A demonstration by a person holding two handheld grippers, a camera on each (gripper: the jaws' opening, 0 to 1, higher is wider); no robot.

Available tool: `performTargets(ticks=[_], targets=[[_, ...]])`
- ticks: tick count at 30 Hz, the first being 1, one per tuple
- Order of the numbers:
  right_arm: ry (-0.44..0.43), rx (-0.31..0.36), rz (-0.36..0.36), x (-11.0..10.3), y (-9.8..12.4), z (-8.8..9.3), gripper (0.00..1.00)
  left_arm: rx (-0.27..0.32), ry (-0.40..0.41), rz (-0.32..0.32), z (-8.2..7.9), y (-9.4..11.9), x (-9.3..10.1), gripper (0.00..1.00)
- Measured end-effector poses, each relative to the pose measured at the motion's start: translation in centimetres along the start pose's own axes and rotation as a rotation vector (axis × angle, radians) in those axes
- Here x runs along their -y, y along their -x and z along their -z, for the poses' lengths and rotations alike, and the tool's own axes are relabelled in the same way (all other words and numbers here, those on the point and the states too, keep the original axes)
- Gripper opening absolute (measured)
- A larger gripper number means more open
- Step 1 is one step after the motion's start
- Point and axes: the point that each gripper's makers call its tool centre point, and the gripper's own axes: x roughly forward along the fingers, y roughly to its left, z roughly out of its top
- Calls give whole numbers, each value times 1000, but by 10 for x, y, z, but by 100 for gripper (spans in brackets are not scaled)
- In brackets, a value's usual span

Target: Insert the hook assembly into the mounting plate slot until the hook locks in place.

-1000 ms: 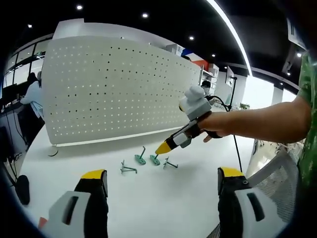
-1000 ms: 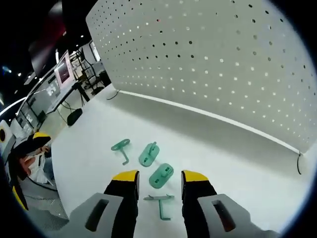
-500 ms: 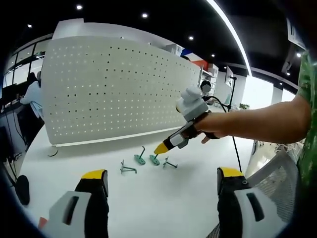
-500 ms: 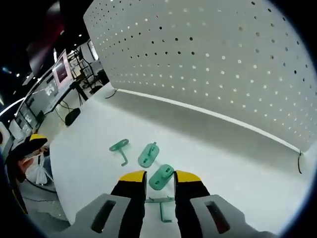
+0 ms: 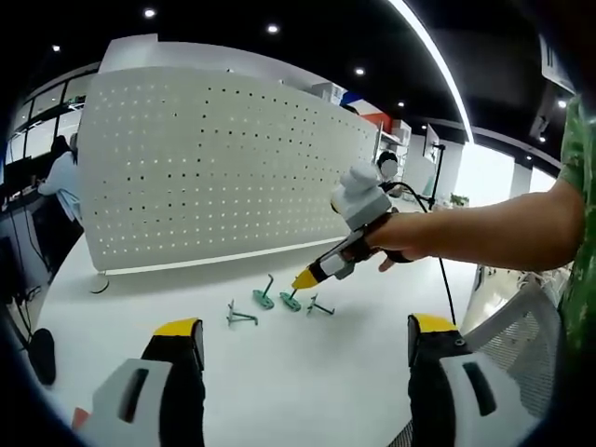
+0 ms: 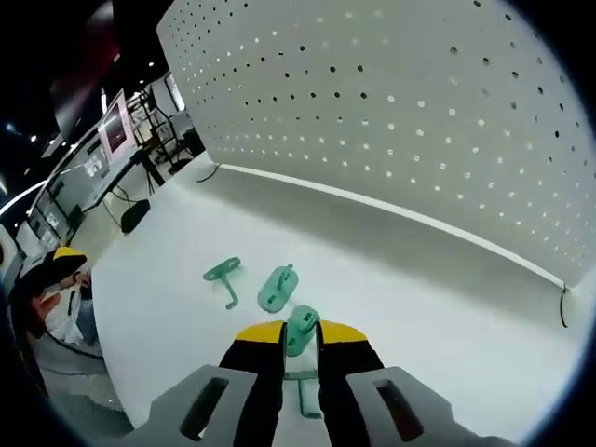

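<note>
While clamped on a green hook (image 6: 301, 328), right gripper (image 6: 302, 333) over white table (image 6: 419, 279), left gripper (image 5: 305, 339) wide open, empty.

The left gripper (image 5: 307, 340) has two broad jaws with a light grey plastic body, a black inner part and a yellow cap at each tip; each grey body carries a dark oblong slot. The right gripper (image 6: 290, 333) is built the same way: grey shells with oblong slots, black fingers, yellow tips. In the left gripper view the right gripper is a slim black and grey tool with a yellow point, a black strap around it and a thin black cable behind it. The person's arm (image 5: 489, 228) is bare up to a short green patterned sleeve (image 5: 579, 200).
</note>
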Motion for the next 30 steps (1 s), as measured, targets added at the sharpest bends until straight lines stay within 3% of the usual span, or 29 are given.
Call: performTargets(ticks=[30], targets=[[2, 17, 2, -1, -2, -2, 2, -2, 2, -3, 1, 1, -1, 91]])
